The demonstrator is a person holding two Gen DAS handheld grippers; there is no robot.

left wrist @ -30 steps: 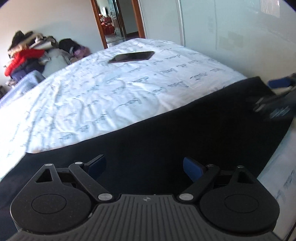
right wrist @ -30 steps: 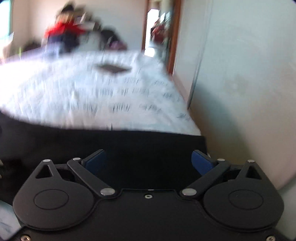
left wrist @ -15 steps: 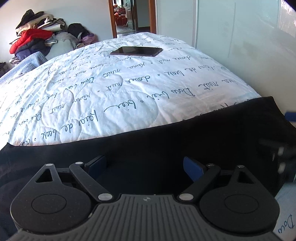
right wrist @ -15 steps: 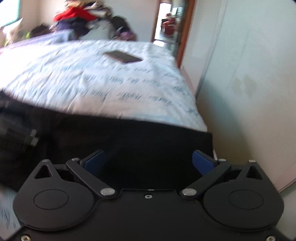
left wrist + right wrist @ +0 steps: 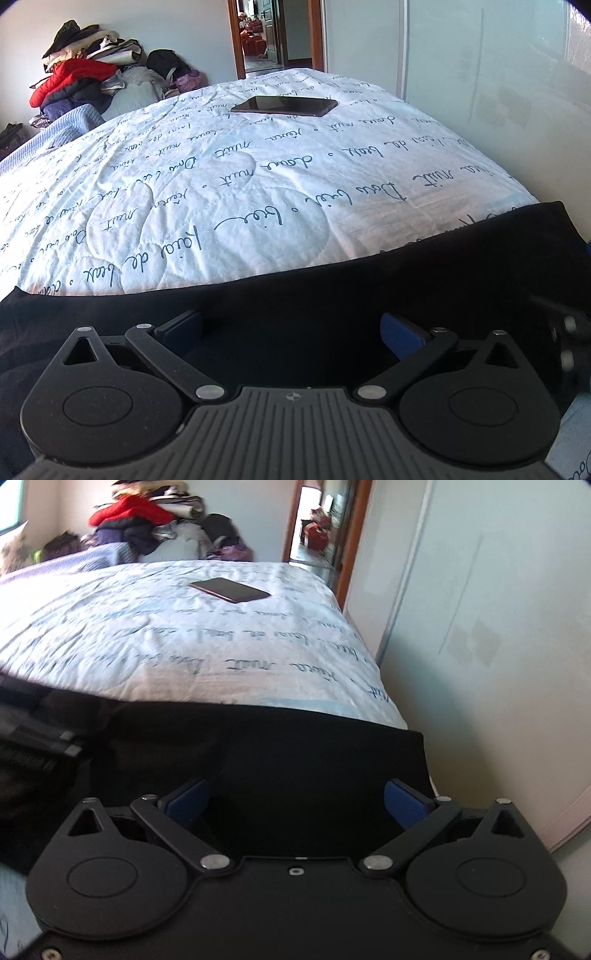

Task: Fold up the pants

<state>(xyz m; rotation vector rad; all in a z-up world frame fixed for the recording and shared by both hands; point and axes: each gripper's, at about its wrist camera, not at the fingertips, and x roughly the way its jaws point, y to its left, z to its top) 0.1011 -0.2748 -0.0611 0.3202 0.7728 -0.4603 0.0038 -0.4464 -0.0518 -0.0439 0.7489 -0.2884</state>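
The black pants (image 5: pixel 332 295) look soft and floppy. Grab their edge nearest the phone (image 5: pixel 284 105). The left gripper (image 5: pixel 291 328) has just been opening with nothing between its jaws; the right gripper (image 5: pixel 295 801) is spread wide too.

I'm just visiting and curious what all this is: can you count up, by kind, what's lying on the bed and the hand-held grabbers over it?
Black pants, spread across the near end of the bed: 1
Dark phone, flat on the white quilt: 1
Hand-held grippers, both open over the pants: 2, the left gripper and the right gripper
Total: 4
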